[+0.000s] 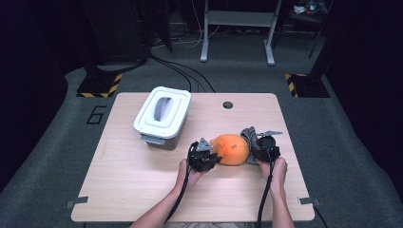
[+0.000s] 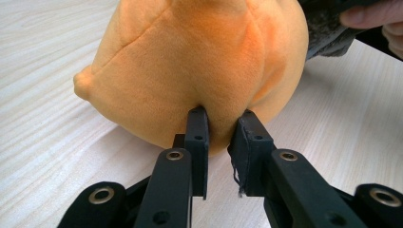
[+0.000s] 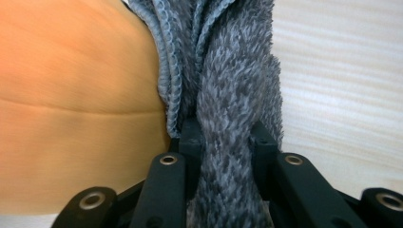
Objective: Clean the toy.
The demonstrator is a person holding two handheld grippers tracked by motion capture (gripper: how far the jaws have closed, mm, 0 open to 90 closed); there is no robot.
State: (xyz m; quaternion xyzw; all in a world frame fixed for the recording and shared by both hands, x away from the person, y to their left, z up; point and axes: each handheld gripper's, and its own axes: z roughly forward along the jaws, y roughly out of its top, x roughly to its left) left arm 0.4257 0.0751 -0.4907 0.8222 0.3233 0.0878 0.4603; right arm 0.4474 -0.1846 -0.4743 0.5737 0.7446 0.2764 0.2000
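You have one round orange plush toy [image 1: 231,148], pinched by your left gripper [image 2: 219,124]; one grey fuzzy cloth [image 3: 228,109], clamped by your right gripper [image 3: 222,135]; one white lidded plastic box [image 1: 162,115], closed, contents hidden.

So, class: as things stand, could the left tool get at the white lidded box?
Probably not yet: the left tool is shut on the orange plush toy. The white lidded box stands close by, with bare table between.

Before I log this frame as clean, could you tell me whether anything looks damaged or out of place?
One small thing: on the left gripper, the pad of one jaw looks frayed, with a loose thread hanging off its edge. Otherwise the orange plush toy, grey cloth and lidded white box look normal.
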